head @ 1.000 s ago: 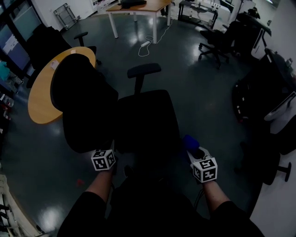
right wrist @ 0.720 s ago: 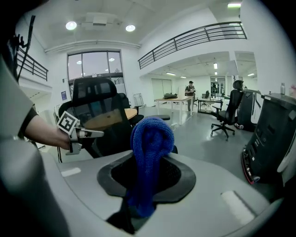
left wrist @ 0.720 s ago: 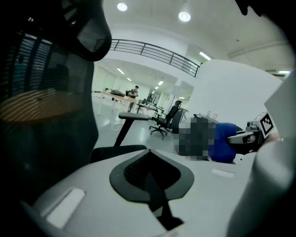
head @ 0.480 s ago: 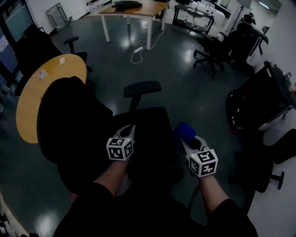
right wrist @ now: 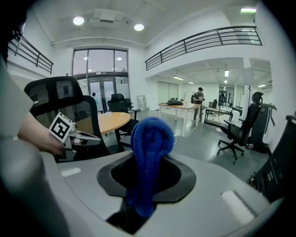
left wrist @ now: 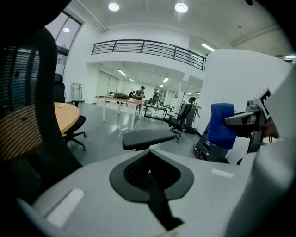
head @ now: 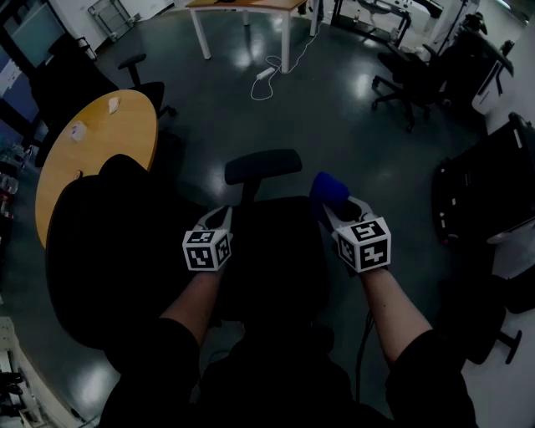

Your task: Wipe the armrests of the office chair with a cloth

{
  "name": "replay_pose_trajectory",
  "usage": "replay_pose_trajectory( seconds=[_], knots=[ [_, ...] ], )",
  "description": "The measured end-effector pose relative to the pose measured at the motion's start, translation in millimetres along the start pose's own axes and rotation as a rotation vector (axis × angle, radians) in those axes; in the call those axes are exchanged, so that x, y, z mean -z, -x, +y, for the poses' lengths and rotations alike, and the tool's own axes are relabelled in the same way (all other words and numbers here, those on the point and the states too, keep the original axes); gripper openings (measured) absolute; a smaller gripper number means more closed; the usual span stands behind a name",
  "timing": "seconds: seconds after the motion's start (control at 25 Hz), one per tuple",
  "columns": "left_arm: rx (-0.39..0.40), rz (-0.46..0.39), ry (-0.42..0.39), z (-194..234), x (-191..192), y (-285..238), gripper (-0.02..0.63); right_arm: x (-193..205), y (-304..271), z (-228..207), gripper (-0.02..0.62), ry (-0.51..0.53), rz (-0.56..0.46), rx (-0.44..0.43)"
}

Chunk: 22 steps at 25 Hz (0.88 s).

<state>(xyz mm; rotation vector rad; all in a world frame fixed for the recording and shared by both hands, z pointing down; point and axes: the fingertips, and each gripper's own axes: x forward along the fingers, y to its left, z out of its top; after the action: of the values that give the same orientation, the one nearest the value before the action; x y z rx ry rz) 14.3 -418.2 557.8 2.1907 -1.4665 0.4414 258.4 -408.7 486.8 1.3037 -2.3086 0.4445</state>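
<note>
Both tongs hang over the seat of the black office chair (head: 276, 259), one in each of the person's hands. The left gripper (head: 224, 216) has its jaws pressed together on nothing. The right gripper (head: 333, 203) is clamped on a blue cloth (head: 328, 187) that bulges out past its tips. Just beyond them stands the chair's armrest (head: 263, 165), close to the cloth but not touching it. The tall backrest (head: 100, 242) looms to the left. Farther off are a round wooden table (head: 96, 138), a white cable (head: 266, 79) on the dark floor (head: 351, 134), and a desk (head: 242, 3).
</note>
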Motion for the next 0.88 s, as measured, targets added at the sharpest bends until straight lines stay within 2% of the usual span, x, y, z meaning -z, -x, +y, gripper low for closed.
replay_pose_trajectory(
  seconds=[0.2,0.48,0.68,0.88],
  knots=[
    [-0.046,0.041,-0.032,34.6,-3.4,-28.4,0.015,-24.9,-64.2,-29.2,0.101,0.082,0.048,-0.022],
    [-0.031,0.056,-0.035,52.6,-2.1,-61.6,0.015,-44.8,-143.3,-44.8,0.101,0.220,0.146,0.006],
    [-0.022,0.091,-0.049,68.5,12.7,-79.6,0.015,-46.6,-200.1,-39.7,0.101,0.365,0.230,0.040],
    [-0.010,0.096,-0.020,87.2,24.3,-97.3,0.015,-43.6,-242.3,-14.5,0.101,0.403,0.298,0.049]
  ],
)
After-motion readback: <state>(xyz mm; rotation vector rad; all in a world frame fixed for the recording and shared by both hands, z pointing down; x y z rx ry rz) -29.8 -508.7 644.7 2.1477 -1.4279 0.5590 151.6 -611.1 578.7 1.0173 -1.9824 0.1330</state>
